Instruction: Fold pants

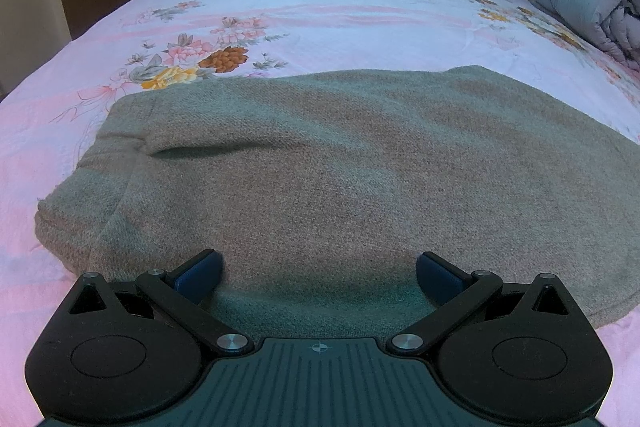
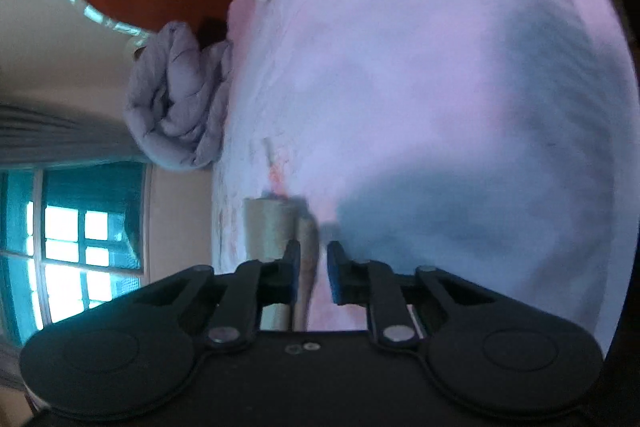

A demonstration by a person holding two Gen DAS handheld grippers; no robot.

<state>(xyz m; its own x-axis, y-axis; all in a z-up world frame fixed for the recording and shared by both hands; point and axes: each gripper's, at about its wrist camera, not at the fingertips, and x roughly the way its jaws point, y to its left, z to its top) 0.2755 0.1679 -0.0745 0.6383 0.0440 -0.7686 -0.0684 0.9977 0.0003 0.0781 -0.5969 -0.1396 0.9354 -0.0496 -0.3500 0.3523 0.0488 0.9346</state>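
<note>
Pants [image 1: 320, 163] grey-green, lying flat on floral bed sheet [image 1: 280, 7], long axis running left to right, left gripper [image 1: 319, 273] spread wide just above near edge, holding nothing, right gripper [image 2: 313, 267] rolled sideways, jaws narrowly parted around a fabric edge, grip unclear.

No readable text, no labels, no brand names, no numbers in either view, only a small crosshair mark moulded on the left gripper [image 1: 319, 277] body, not lettering

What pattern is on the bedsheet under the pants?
Pink bedsheet printed with flower clusters in pink, orange and yellow; clearest in the left wrist view.
</note>
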